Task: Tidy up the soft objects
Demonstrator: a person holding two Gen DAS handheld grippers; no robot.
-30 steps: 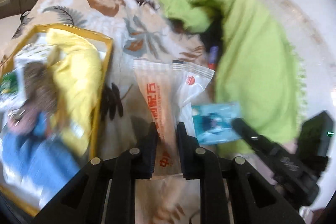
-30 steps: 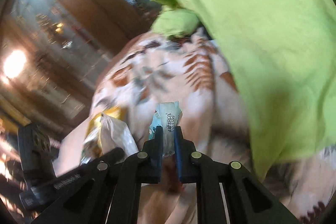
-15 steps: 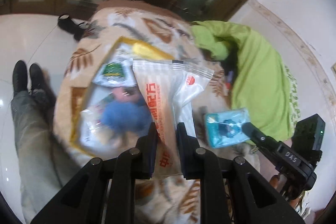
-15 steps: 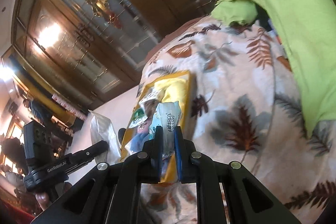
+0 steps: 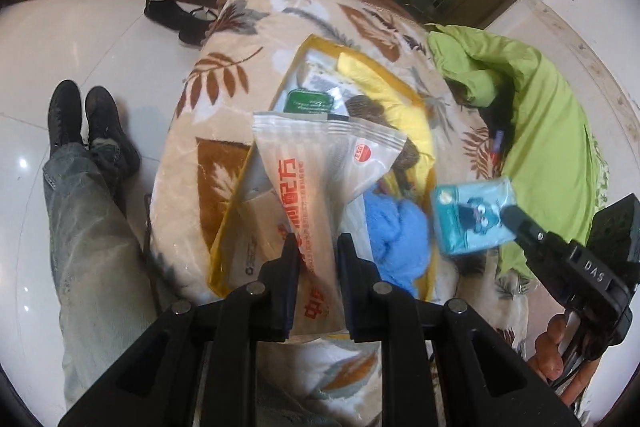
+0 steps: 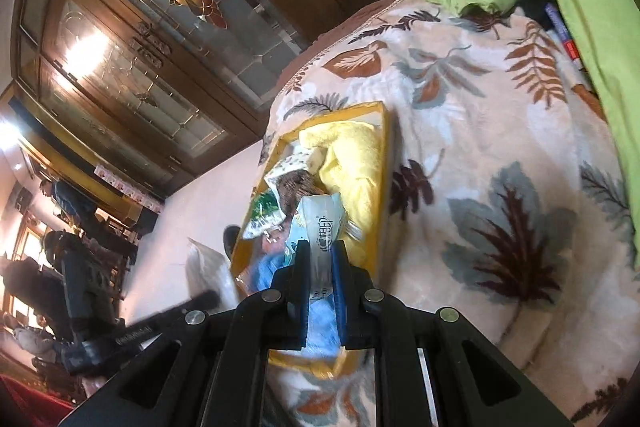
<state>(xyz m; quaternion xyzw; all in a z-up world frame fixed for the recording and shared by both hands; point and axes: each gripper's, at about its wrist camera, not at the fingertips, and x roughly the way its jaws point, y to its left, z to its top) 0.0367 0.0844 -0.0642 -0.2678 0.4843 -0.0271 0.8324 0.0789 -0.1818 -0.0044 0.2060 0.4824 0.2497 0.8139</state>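
Note:
My left gripper point(image 5: 318, 241) is shut on a clear plastic bag with orange print point(image 5: 320, 167), held above a yellow-rimmed box point(image 5: 228, 227) on the leaf-patterned blanket. The box holds a yellow cloth point(image 5: 384, 95), a blue soft item point(image 5: 396, 231), a green packet point(image 5: 310, 101) and other packs. My right gripper point(image 6: 320, 247) is shut on a teal tissue pack point(image 6: 320, 223), which also shows in the left wrist view point(image 5: 472, 215) over the box's right rim. The box also shows in the right wrist view point(image 6: 382, 163).
A green blanket point(image 5: 548, 131) lies bunched at the right of the bed near the white wall. A person's legs and black shoes point(image 5: 92, 123) stand on the white tiled floor at left. Wooden glass-paned doors point(image 6: 160, 39) are behind the bed.
Both grippers have risen and swung left from the green blanket to above the yellow-rimmed box, each still holding its item. The view now takes in the whole bed and the floor.

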